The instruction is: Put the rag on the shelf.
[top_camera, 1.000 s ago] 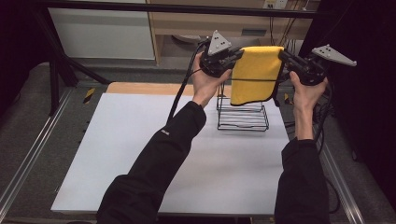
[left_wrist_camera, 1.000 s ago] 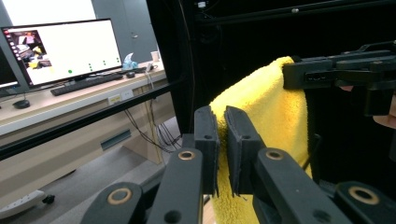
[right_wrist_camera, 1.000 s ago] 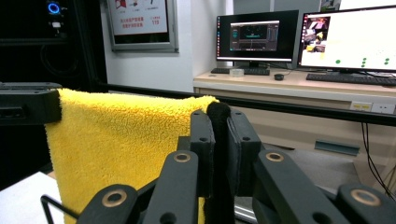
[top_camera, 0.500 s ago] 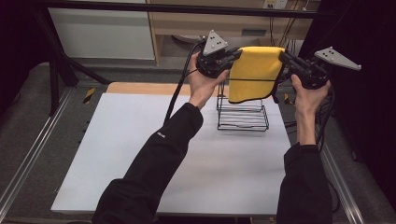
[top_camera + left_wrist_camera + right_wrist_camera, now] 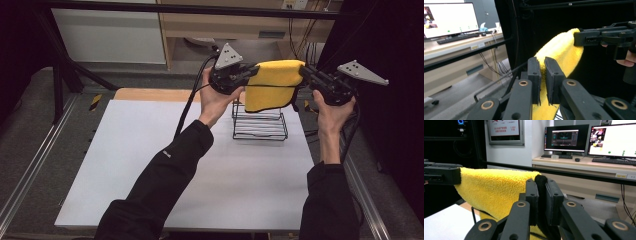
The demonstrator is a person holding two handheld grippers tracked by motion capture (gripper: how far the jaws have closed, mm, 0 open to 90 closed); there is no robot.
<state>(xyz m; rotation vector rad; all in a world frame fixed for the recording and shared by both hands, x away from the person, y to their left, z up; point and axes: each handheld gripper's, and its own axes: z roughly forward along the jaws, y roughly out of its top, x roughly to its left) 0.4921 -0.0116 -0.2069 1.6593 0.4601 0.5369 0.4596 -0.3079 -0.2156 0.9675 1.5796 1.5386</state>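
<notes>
Above the wire rack (image 5: pixel 260 125), at about 1 o'clock on the white table (image 5: pixel 150 165), both grippers are holding a folded yellow microfiber cloth (image 5: pixel 272 85) stretched between them. Left gripper (image 5: pixel 248 75) is clenching the cloth's left end; in the left gripper view the jaws are pinching the yellow pile at (image 5: pixel 543 82), with the cloth (image 5: pixel 561 55) running off toward 2 o'clock to the other gripper (image 5: pixel 584 40). Right gripper (image 5: pixel 306 75) is clamping the right end, jaws tight on the fold in the right gripper view (image 5: pixel 541 200), cloth (image 5: pixel 494 187) sagging toward 9 o'clock. Cloth is hanging clear of the rack, lower edge near the top wires but apparently not touching. Likely step: draping the cloth over the rack. Doing it well probably means keeping both hands level so the top edge is staying taut, centering the fold over the rack's top bars, lowering both ends together, and letting go only once the cloth's weight is resting on the wires. Risk: uneven lowering is likely to bunch the cloth or let it slide off one side.
</notes>
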